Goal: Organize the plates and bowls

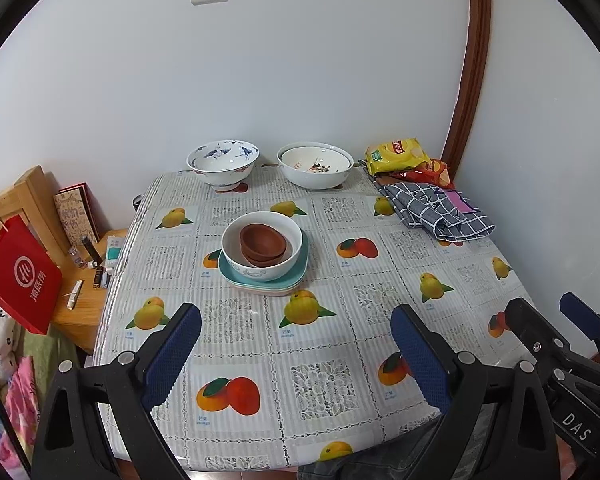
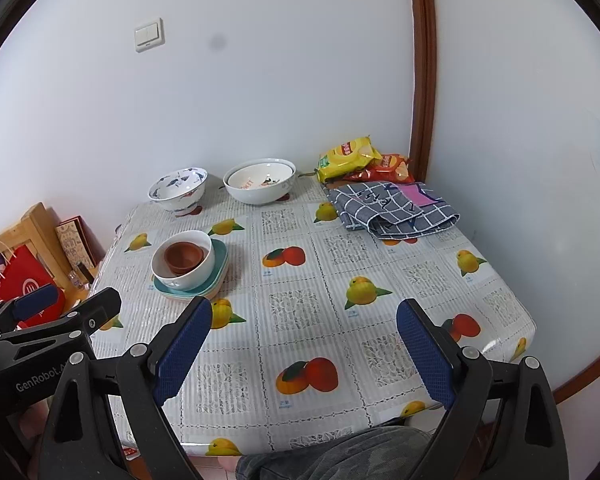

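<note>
The stack of dishes sits in the middle of the worktop (image 1: 340, 360), far ahead of both claws. At the bottom are flat plates (image 1: 266, 280), a teal one on top. A white bowl (image 1: 262, 244) sits on them, and small brown bowls (image 1: 263, 245) sit inside it. At the back, by the wall, stand a blue-painted bowl (image 1: 223, 164) and a big white bowl (image 1: 315, 170) with another bowl inside.

The left claw (image 1: 296, 346) hangs over the near edge of the worktop, its blue fingers (image 1: 172, 356) wide apart and holding nothing. The right claw (image 2: 304, 346) hangs beside it, also wide apart and holding nothing. Both point toward the wall. Neither touches a dish.
</note>
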